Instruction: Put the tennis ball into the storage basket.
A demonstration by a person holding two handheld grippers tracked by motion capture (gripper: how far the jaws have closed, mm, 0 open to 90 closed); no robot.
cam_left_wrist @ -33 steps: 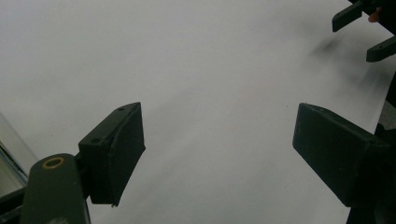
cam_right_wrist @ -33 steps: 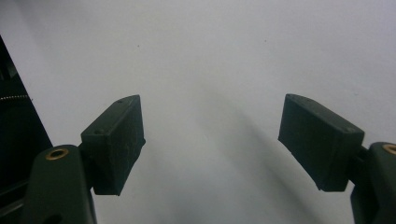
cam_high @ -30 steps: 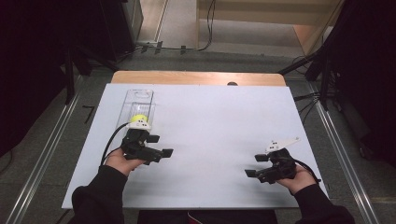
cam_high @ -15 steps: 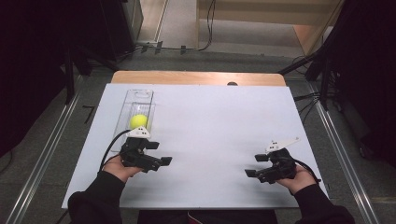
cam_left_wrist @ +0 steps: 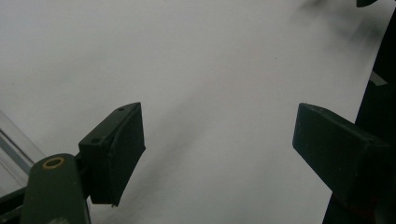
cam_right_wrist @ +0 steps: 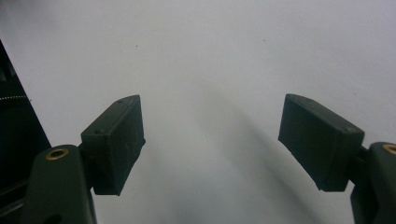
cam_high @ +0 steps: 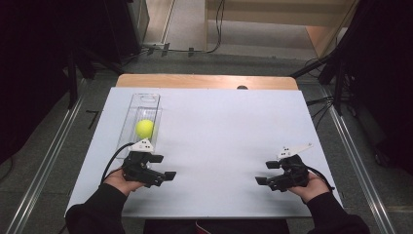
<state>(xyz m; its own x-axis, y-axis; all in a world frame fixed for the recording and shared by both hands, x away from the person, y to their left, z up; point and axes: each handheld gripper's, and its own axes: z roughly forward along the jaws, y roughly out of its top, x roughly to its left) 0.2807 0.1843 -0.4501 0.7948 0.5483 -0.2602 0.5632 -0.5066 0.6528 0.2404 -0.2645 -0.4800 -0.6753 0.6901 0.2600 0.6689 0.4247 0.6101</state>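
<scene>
Yellow ball (cam_high: 144,128) sits in the clear tray (cam_high: 152,99) — both tongs, left (cam_high: 162,167) and right (cam_high: 267,172), rest apart and empty on the white surface (cam_high: 229,131), so the placing looks done — nothing evident remains.

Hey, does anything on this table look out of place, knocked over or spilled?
Nothing stands out. The yellow ball sits inside the clear tray at the table's far left, nothing is spilled, and the white tabletop looks clean. Both the left gripper and right gripper are open and hold nothing.
</scene>
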